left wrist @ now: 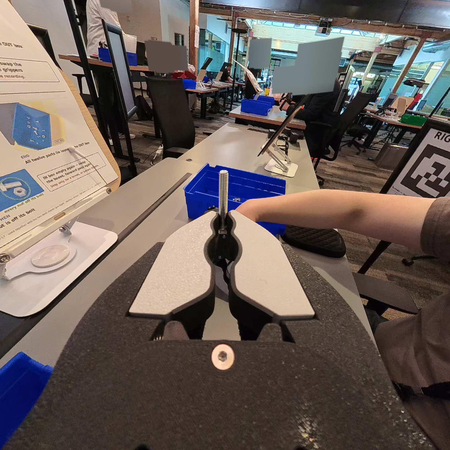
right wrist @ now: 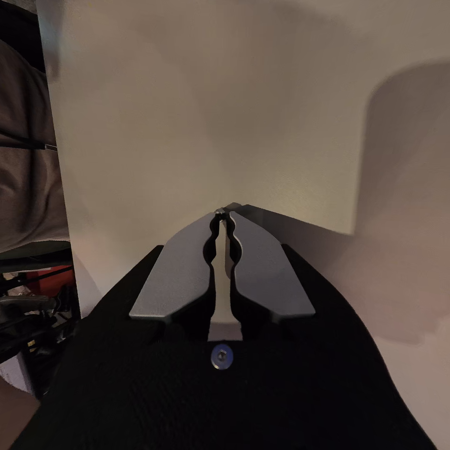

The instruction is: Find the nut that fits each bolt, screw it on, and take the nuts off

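My left gripper [left wrist: 222,215] is shut on the head end of a long silver threaded bolt [left wrist: 223,192]. The bolt stands upright out of the fingertips, in front of the blue box [left wrist: 258,187]. In the right wrist view my right gripper [right wrist: 220,215] is low over the pale table [right wrist: 170,121], in dim light. Its fingertips pinch a small silver metal piece [right wrist: 220,212], which looks like a nut. In the left wrist view a bare forearm [left wrist: 328,214] reaches in from the right behind my left fingers. The right gripper itself is hidden there.
An instruction sheet on a white stand [left wrist: 48,146] is at the left. A second blue box corner [left wrist: 19,394] is at the lower left. A black padded rest [left wrist: 314,241] lies right of the blue box. A tablet stand [left wrist: 280,158] is behind it. My hands' fingertips stand some 30 cm from each other.
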